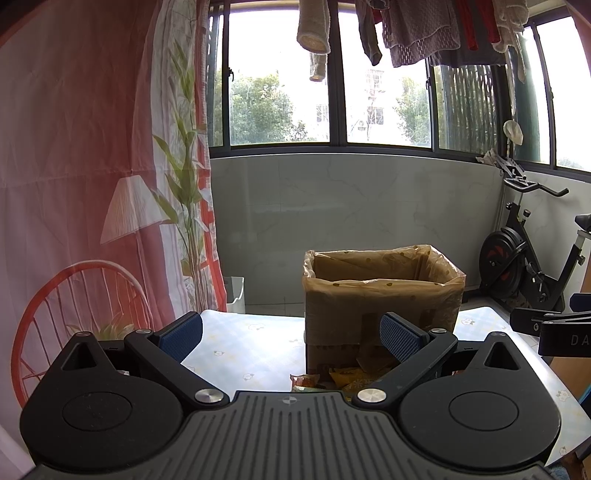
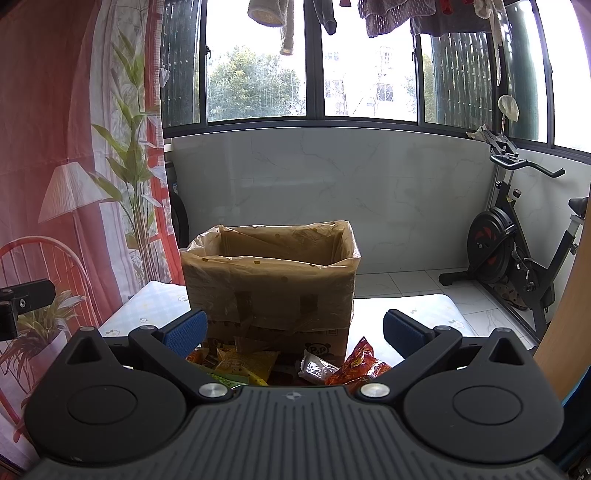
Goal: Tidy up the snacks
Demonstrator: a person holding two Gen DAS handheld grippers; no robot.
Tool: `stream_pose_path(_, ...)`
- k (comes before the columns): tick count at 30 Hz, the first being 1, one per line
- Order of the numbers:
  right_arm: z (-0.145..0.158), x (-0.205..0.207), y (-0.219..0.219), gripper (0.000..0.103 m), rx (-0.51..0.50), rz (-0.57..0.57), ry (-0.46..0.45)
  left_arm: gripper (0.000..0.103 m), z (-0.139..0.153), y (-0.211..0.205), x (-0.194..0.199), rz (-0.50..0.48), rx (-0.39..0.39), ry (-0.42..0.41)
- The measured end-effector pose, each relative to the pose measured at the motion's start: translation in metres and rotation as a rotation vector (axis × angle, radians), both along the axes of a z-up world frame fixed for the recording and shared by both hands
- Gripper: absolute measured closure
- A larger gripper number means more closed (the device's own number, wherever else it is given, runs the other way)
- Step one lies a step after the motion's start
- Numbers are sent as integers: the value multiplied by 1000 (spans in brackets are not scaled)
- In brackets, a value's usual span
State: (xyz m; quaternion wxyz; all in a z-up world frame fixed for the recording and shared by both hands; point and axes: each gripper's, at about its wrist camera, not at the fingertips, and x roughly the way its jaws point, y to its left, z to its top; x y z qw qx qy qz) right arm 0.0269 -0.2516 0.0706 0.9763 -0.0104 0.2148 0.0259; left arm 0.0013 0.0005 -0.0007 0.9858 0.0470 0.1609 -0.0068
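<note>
Exercise bike [image 2: 517, 251] by the far wall, laundry [image 1: 424, 33] overhead, printed curtain [image 1: 74, 166] at left. Between both tools and the table [image 2: 417, 306]: nothing. Left gripper [image 1: 291, 338] and right gripper [image 2: 293, 334] level, jaws wide, holding nothing. Cardboard box [image 2: 269, 280] lined with plastic, contents hidden. Snack packets [image 2: 332, 363] heaped just before it.

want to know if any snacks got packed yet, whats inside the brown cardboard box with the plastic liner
Only the crinkled plastic liner shows inside the brown cardboard box; its front wall hides the bottom, so contents cannot be seen. Snack packets lie on the table in front of it.
</note>
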Motion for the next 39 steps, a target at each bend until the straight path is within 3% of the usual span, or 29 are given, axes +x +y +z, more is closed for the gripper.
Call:
stream_pose_path(11, -2, 0, -1, 0, 7, -5, 0, 0, -6, -2, 1, 29, 15, 11)
stream_pose_path(16, -17, 5, -12, 0, 76, 8, 3, 0, -15, -2, 9, 45, 28, 15)
stream_pose_path(21, -43, 10, -17, 0, 111, 5, -50, 0, -40, 5, 30, 88, 49, 32)
stream_pose_path(25, -71, 22, -15, 0, 128, -4, -50, 0, -65, 14, 50, 95, 10, 80)
stream_pose_path(29, -102, 34, -13, 0, 98, -12, -3, 0, -91, 21, 62, 88, -43, 97)
stream_pose_path(35, -145, 52, -27, 0, 86, -23, 91, 1, -121, 15, 80, 57, -19, 147)
stream_pose_path(39, -165, 63, -36, 7, 59, -38, 126, 1, -136, 10, 89, 33, -20, 154)
